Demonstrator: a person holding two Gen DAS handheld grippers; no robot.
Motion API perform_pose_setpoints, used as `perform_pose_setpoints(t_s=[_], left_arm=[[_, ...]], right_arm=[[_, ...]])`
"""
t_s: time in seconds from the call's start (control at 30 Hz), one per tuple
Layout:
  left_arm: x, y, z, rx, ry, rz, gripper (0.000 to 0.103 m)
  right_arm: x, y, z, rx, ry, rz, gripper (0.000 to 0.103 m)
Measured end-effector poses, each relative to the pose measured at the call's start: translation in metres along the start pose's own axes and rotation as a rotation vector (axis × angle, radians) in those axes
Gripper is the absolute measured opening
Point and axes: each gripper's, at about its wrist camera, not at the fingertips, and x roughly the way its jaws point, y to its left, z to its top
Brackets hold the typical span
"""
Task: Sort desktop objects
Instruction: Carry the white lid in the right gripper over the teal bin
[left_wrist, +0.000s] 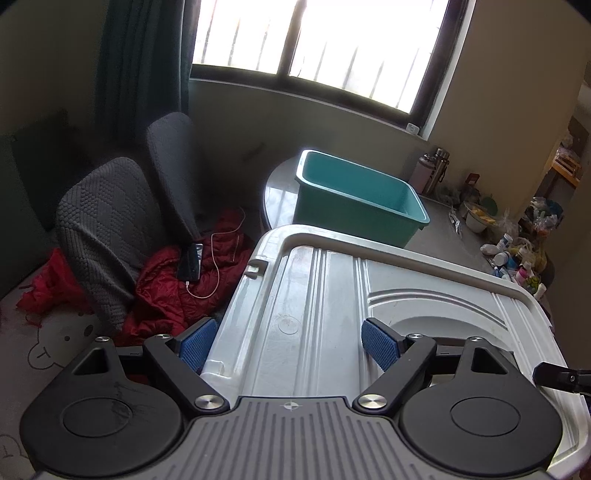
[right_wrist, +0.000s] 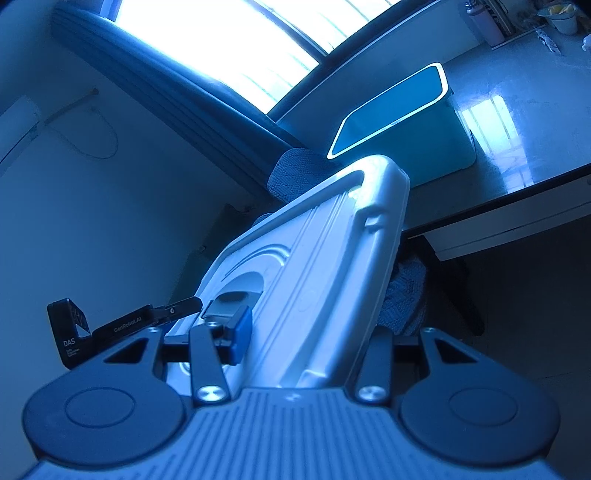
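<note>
A large white plastic lid (left_wrist: 314, 280) is held between both grippers in front of the table. My left gripper (left_wrist: 288, 332) has one blue pad (left_wrist: 195, 345) against the lid's left edge and the other pad (left_wrist: 380, 343) at the rim of its moulded recess. In the right wrist view my right gripper (right_wrist: 310, 332) clamps the same lid (right_wrist: 325, 240) through its thickness, one pad (right_wrist: 240, 332) on top and the other finger hidden beneath. A teal bin (left_wrist: 354, 192) stands open on the table just beyond the lid's far end, seen also as the bin (right_wrist: 436, 140) in the right view.
The glossy grey table (left_wrist: 443, 236) carries thermos bottles (left_wrist: 436, 170), a bowl (left_wrist: 476, 218) and several small bottles (left_wrist: 513, 258) at the right. Left of it are two grey chairs (left_wrist: 99, 229), a red jacket (left_wrist: 166, 288) and a phone (left_wrist: 190, 264) on a cable.
</note>
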Motion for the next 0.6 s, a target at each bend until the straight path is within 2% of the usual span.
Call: perform_pose_setpoints(t_s=[0.33, 0.6], left_arm=[[0.003, -0.004, 0.004, 0.002, 0.006, -0.002, 0.086], [0.021, -0.005, 0.014, -0.001, 0.018, -0.002, 0.086]], right_arm=[[0.004, 0.001, 0.0, 0.007, -0.005, -0.006, 0.046], [0.011, -0.003, 0.008, 0.018, 0.001, -0.012, 0.046]])
